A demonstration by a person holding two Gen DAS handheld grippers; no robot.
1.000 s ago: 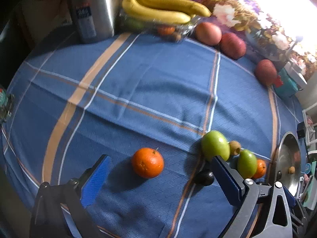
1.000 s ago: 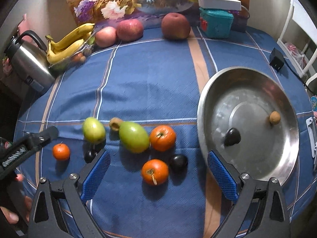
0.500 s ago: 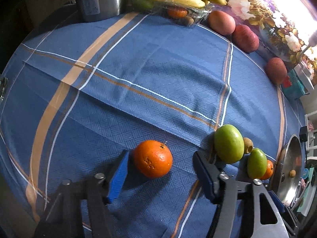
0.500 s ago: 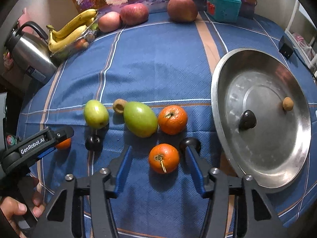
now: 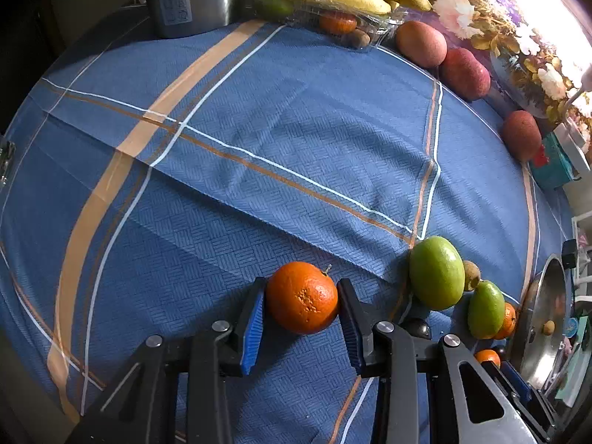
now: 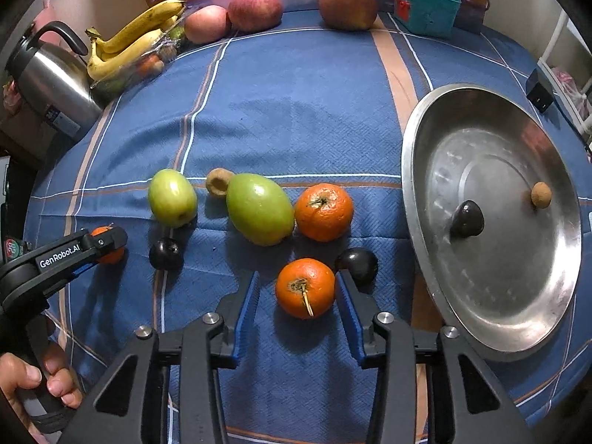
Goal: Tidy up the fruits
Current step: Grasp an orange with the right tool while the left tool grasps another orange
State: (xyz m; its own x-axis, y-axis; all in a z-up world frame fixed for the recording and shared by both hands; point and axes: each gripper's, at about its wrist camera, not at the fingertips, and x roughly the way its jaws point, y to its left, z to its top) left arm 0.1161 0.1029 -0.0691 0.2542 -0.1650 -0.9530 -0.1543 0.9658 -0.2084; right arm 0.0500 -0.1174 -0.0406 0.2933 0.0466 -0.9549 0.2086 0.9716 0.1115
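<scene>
My left gripper (image 5: 301, 298) is shut on a small orange (image 5: 301, 301) that rests on the blue tablecloth; both show at the left in the right wrist view (image 6: 107, 246). My right gripper (image 6: 296, 296) straddles another orange (image 6: 305, 288): its right pad touches the fruit and a gap stays on the left. Beyond it lie a third orange (image 6: 323, 211), two green fruits (image 6: 259, 208) (image 6: 172, 198), a brown kiwi-like fruit (image 6: 219, 182) and two dark plums (image 6: 358, 264) (image 6: 166, 253). A steel plate (image 6: 425, 222) at the right holds a dark plum (image 6: 467, 219) and a small brown fruit (image 6: 541, 194).
At the table's far edge stand a steel kettle (image 6: 48, 81), bananas on a clear tray (image 6: 133, 46), three reddish apples (image 6: 255, 10), a teal box (image 6: 425, 3) and a flower picture. A black adapter (image 6: 539, 90) lies at the right.
Both grippers moved forward and down and narrowed. The left one closed onto the small orange. The right one came around the near orange.
</scene>
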